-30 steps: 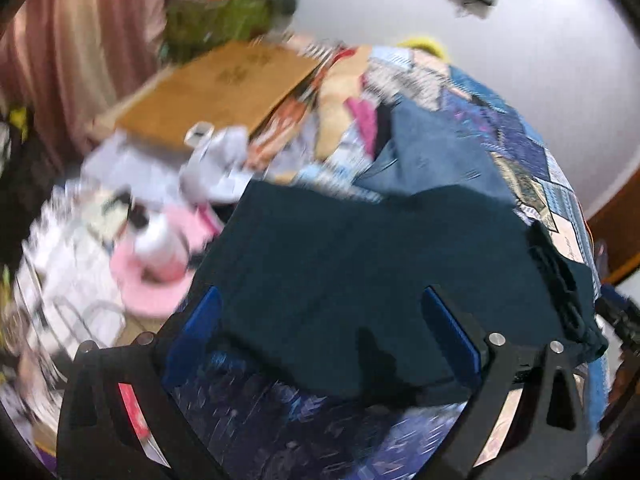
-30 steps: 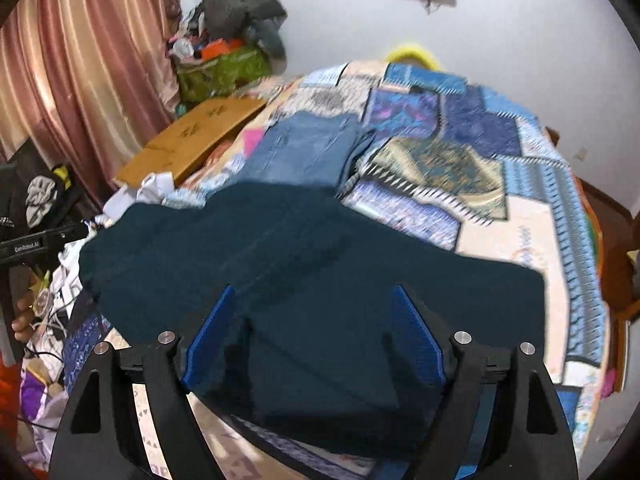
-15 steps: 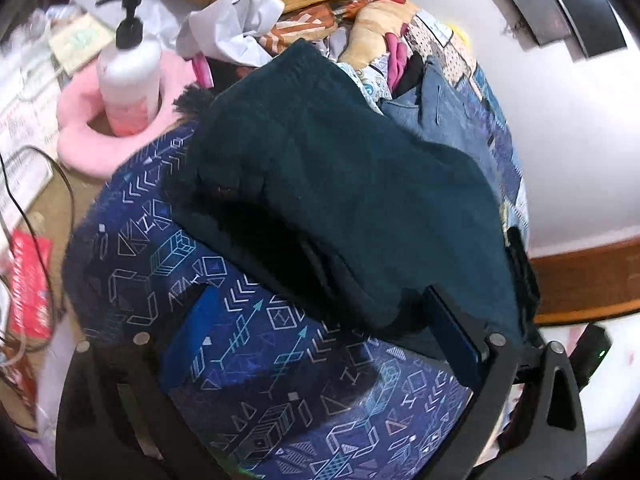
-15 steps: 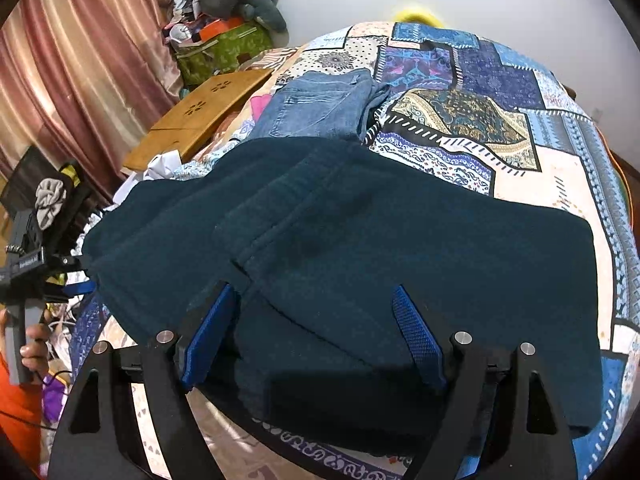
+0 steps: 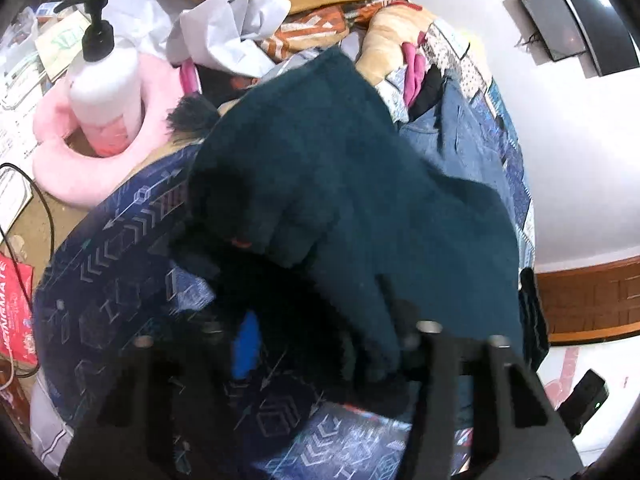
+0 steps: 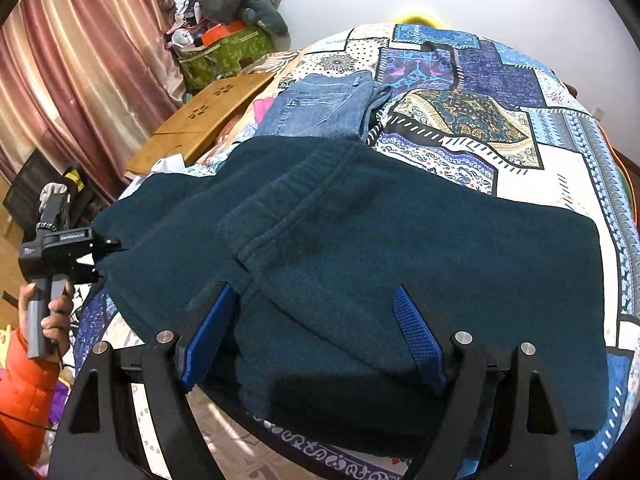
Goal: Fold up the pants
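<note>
Pants: dark teal pants (image 6: pixel 400 248) lay spread across the patchwork bed (image 6: pixel 500 128), beside folded jeans (image 6: pixel 320 108).
Left gripper (image 5: pixel 324 344): fingers were closing with the pants' edge between them.
Right gripper (image 6: pixel 312 336): fingers were spread wide astride the fabric, not pinching it.

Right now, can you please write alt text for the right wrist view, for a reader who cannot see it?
Dark teal pants lie folded across a patchwork bedspread, their near edge between the open blue pads of the right claw. At far left, the left claw meets the pants' far corner, held by a hand with an orange sleeve. Folded jeans lie behind.
</note>
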The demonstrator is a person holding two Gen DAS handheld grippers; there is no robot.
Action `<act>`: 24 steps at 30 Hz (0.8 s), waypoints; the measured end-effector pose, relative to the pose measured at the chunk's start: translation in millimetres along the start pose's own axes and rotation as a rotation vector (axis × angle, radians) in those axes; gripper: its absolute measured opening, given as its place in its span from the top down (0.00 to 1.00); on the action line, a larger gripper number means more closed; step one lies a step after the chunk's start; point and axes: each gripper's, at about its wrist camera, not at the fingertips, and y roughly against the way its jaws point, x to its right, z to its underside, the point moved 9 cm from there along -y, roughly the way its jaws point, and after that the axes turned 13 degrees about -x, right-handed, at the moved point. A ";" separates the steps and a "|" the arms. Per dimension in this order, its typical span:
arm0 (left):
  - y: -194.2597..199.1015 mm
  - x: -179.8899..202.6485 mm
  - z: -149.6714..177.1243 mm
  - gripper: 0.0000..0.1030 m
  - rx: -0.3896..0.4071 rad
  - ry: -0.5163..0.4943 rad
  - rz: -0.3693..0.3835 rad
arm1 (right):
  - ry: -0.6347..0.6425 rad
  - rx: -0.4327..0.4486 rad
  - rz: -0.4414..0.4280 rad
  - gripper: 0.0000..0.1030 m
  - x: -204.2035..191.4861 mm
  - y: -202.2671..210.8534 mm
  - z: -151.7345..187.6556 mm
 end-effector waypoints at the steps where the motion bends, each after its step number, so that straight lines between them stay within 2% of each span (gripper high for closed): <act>1: 1.9 -0.1 -2.1 0.64 0.013 -0.001 -0.008 | 0.000 -0.001 -0.002 0.24 -0.3 0.2 0.1; 4: 20.0 5.6 -10.1 0.70 0.103 -0.047 -0.094 | 0.008 -0.008 -0.014 0.24 -1.5 5.8 2.2; 8: 58.0 24.9 -21.8 0.73 0.269 -0.171 -0.323 | 0.014 0.018 0.000 0.24 4.4 22.4 6.1; 11: 87.7 48.2 -28.0 0.75 0.386 -0.260 -0.457 | -0.016 0.045 0.008 0.24 19.6 36.2 9.1; 13: 101.4 65.0 -33.7 0.76 0.441 -0.303 -0.494 | -0.061 0.063 0.032 0.24 39.4 45.5 12.5; 18: 138.7 132.4 -33.6 0.78 0.589 -0.418 -0.532 | -0.182 0.059 0.095 0.24 92.8 51.4 29.3; 21: 152.8 186.3 -23.8 0.79 0.649 -0.502 -0.476 | -0.228 0.026 0.112 0.24 112.3 44.6 42.8; 24: 156.4 240.6 -11.0 0.79 0.676 -0.586 -0.404 | -0.241 0.002 0.079 0.24 116.6 32.9 56.9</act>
